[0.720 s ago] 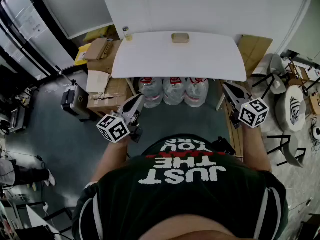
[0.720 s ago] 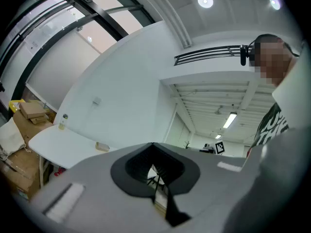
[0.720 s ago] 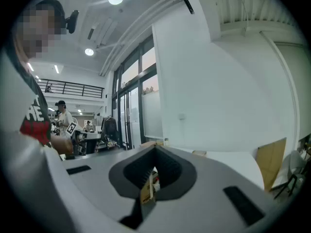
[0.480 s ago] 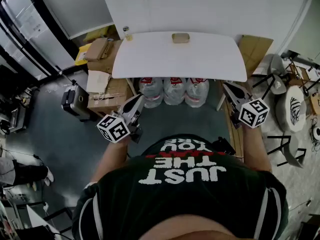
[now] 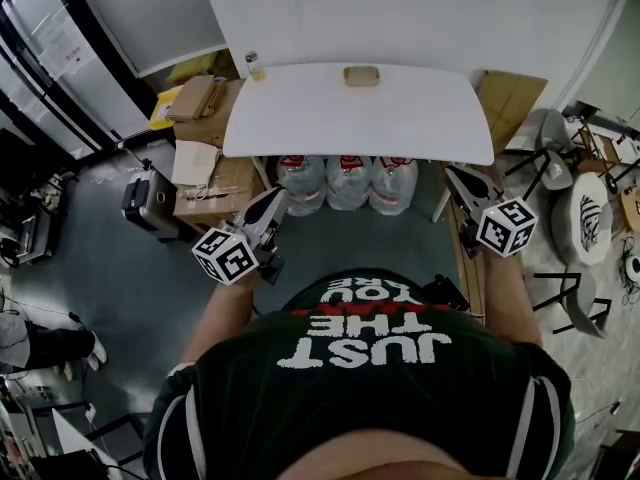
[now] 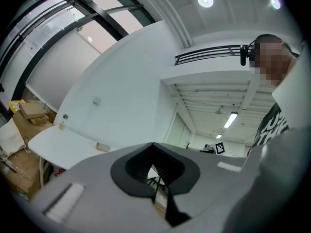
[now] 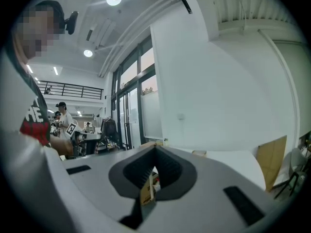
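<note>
White table (image 5: 358, 108), L gripper (image 5: 280, 196), R gripper (image 5: 449, 171): same spots as before.

Bright, even indoor light.
Ceiling lamps (image 6: 205, 0) glare above the left gripper (image 6: 153, 152) jaws; fisheye edges bend and darken.

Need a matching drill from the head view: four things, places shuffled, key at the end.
Things:
1. small bottle
2. tan tray
3. water jugs
4. cardboard boxes

Places:
A. under the white table
B. on the table's far left corner
C. stacked beside the table's left end
D. middle of the table's far edge

Pairs: 1-B, 2-D, 3-A, 4-C
</note>
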A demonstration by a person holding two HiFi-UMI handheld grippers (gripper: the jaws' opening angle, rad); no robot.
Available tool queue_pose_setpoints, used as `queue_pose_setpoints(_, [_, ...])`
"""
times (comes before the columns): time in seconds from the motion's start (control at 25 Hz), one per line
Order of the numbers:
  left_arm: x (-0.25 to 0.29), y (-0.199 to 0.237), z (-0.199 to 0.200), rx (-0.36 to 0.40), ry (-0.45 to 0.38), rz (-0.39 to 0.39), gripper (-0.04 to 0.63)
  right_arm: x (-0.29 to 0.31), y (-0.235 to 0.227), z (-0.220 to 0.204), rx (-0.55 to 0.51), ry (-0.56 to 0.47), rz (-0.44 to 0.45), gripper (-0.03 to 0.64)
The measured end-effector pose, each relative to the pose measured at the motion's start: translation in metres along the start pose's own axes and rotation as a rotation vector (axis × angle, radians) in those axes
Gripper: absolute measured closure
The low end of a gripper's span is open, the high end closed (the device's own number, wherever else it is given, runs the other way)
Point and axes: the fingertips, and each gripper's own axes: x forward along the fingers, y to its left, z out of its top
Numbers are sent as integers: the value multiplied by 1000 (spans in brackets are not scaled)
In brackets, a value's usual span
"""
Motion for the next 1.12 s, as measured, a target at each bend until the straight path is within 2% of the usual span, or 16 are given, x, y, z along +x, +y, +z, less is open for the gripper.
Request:
queue_pose_setpoints(0.2, [15, -3, 3, 13, -5, -4, 601, -4, -15, 7, 20, -18, 6, 611])
queue_pose_setpoints(0.4, [46, -26, -2, 16, -7, 0, 601, -26, -43, 12, 29, -31, 34, 610])
queue_pose_setpoints(0.56, [78, -53, -12, 25, -12, -5, 601, -56, -76, 12, 42, -45, 44, 609])
queue_pose_setpoints(0.8, [132, -80, -33, 0, -13, -10, 601, -90, -134, 5, 58, -44, 47, 609])
queue_pose_setpoints(0.96, [156, -76, -40, -17, 7, -5, 601, -88, -159, 0, 79, -47, 53, 609])
queue_pose_setpoints(1.12, [172, -47, -34, -18, 7, -2, 601, -61, -171, -7, 81, -28, 64, 609])
